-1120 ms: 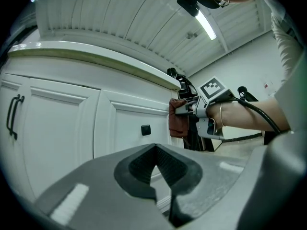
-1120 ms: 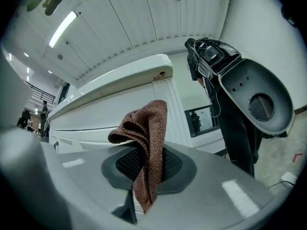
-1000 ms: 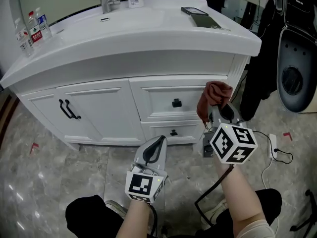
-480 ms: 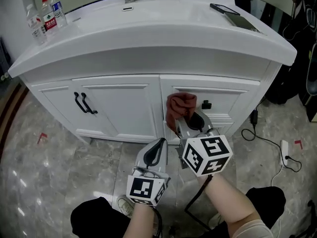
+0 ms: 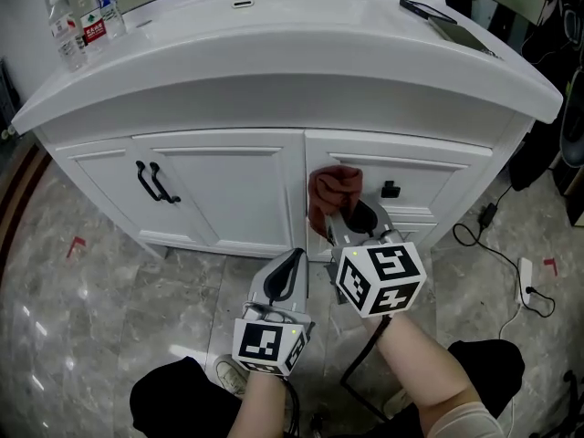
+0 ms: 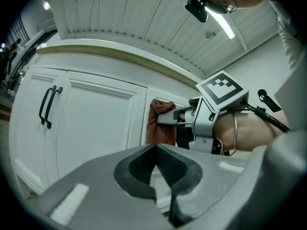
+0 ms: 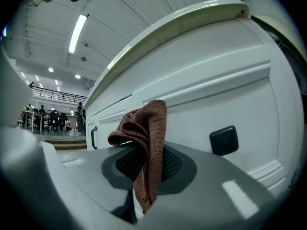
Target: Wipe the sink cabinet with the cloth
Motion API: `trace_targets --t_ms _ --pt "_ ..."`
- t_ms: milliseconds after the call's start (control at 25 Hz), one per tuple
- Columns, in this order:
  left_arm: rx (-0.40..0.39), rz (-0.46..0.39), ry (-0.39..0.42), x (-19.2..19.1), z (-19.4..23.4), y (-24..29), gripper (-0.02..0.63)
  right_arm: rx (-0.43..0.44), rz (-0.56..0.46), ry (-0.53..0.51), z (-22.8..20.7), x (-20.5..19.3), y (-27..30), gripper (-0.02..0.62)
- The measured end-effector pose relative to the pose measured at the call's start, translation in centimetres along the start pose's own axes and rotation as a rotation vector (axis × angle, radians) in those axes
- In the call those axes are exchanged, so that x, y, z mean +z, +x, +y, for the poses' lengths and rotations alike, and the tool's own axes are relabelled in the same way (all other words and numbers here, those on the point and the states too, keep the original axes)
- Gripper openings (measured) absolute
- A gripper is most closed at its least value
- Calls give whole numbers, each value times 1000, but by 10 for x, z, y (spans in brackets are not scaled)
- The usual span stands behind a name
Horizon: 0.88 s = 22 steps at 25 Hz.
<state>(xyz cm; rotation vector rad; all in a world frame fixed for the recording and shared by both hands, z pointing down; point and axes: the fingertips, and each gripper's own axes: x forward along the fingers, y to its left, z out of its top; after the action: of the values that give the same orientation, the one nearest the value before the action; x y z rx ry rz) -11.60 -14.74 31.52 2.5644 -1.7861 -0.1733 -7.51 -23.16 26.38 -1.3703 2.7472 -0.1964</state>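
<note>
The white sink cabinet [image 5: 228,190] stands in front of me, with two doors on the left and drawers on the right. A rust-brown cloth [image 5: 332,192] is bunched against the left end of the top drawer front [image 5: 420,185], beside the door edge. My right gripper [image 5: 348,217] is shut on the cloth [image 7: 144,147], which hangs down between its jaws. My left gripper [image 5: 290,265] hangs lower and to the left, shut with nothing in it, a little off the cabinet. The left gripper view shows the cloth [image 6: 160,123] and the right gripper [image 6: 169,120] at the drawer.
A black knob [image 5: 390,189] sits on the top drawer, right of the cloth. Black handles [image 5: 151,182] are on the left door. Water bottles [image 5: 80,27] stand on the countertop [image 5: 301,53], a phone [image 5: 427,9] lies at its right. A cable [image 5: 516,272] trails on the marble floor.
My right gripper has carried the cloth leftward from the drawer's right side to its left end near the door edge. The left gripper has barely moved.
</note>
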Motion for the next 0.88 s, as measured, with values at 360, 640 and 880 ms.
trace_targets --t_ms 360,640,880 --pt "-67 0 -1 -1 -33 16 0 -105 27 -25 -41 -2 -22 78" --pt "-98 -1 6 -2 -49 25 0 -127 -4 -43 -52 9 -43 78" --pt "-123 7 14 -7 -64 30 0 -152 -46 -41 -70 21 -64 80"
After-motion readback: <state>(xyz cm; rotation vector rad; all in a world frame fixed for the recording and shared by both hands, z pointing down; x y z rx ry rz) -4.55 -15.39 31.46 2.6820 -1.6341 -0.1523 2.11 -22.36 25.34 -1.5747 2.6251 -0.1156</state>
